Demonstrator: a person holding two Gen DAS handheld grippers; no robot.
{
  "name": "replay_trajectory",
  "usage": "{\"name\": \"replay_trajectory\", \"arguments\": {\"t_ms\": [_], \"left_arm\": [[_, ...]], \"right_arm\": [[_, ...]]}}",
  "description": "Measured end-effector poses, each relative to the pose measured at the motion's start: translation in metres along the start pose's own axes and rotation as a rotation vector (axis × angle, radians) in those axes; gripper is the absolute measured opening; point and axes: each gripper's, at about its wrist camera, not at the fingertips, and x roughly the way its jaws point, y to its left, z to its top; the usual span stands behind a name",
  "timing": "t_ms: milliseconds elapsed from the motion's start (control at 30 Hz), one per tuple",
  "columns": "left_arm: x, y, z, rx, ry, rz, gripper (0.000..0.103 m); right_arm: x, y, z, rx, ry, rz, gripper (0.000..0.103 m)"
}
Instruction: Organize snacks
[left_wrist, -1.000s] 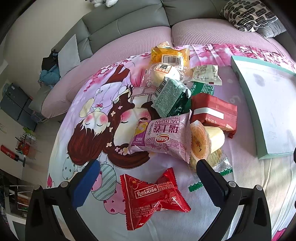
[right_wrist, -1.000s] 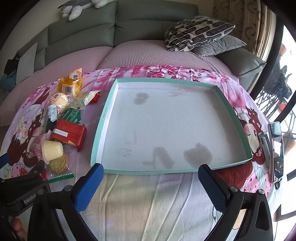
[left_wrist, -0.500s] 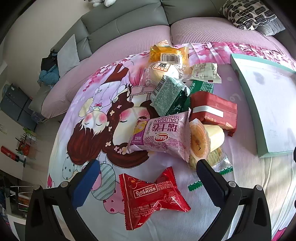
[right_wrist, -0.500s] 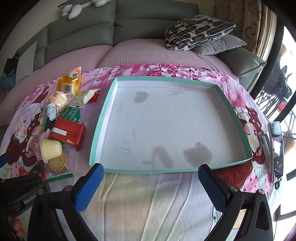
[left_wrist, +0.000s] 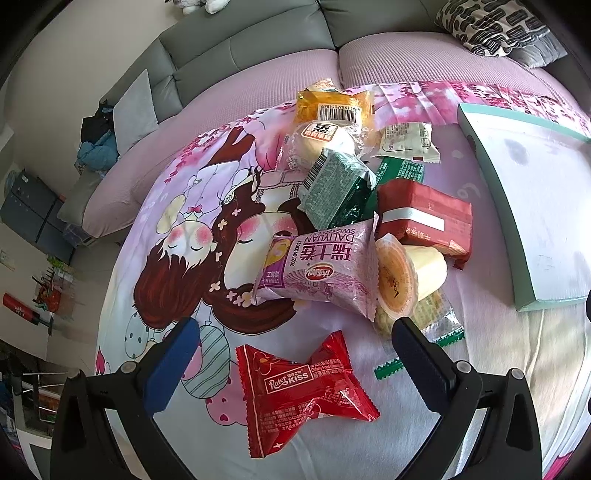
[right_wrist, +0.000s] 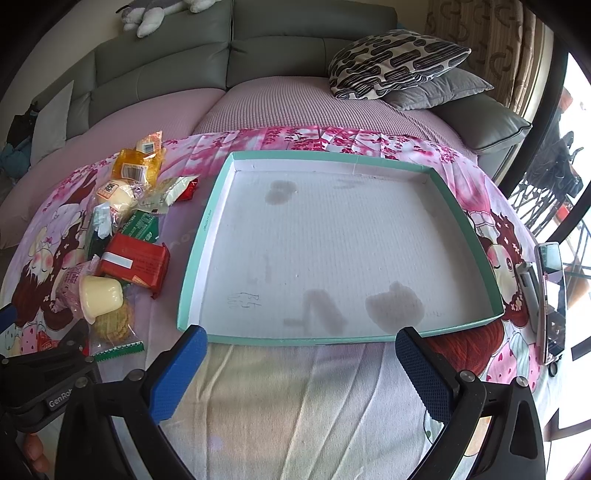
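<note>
A pile of snacks lies on the cartoon-print sheet. Nearest my open left gripper (left_wrist: 291, 332) is a red Kiss candy bag (left_wrist: 299, 391), lying between and just beyond its fingers. Behind it sit a pink Daliyuan cake pack (left_wrist: 325, 266), a yellow pudding cup (left_wrist: 410, 273), a red box (left_wrist: 424, 218), a green pack (left_wrist: 336, 188) and an orange pack (left_wrist: 332, 107). My right gripper (right_wrist: 295, 343) is open and holds nothing, hovering before the near rim of a shallow white tray with teal walls (right_wrist: 207, 229). The same snack pile (right_wrist: 122, 236) lies left of the tray.
A grey sofa (right_wrist: 258, 40) with a patterned pillow (right_wrist: 391, 62) curves behind the sheet. A phone (right_wrist: 552, 299) rests at the sheet's right edge. The left gripper's body (right_wrist: 48, 376) shows at the right wrist view's lower left. Bare sheet lies in front of the tray.
Both views have shifted only slightly; the snacks and the tray lie where they were, and both grippers stay open.
</note>
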Motion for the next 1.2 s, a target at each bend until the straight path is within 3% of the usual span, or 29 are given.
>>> {"name": "replay_trajectory", "arguments": {"t_ms": [767, 967, 1200], "left_arm": [[-0.001, -0.001, 0.0, -0.009, -0.002, -0.005, 0.103], [-0.005, 0.025, 0.001, -0.11, -0.001, -0.014, 0.103], [0.0, 0.055, -0.004, -0.222, 0.022, -0.063, 0.103]], "right_arm": [[0.0, -0.001, -0.001, -0.01, 0.003, -0.004, 0.103], [-0.003, -0.003, 0.0, 0.002, -0.009, 0.017, 0.103], [-0.01, 0.022, -0.002, -0.061, -0.037, 0.121, 0.103]]}}
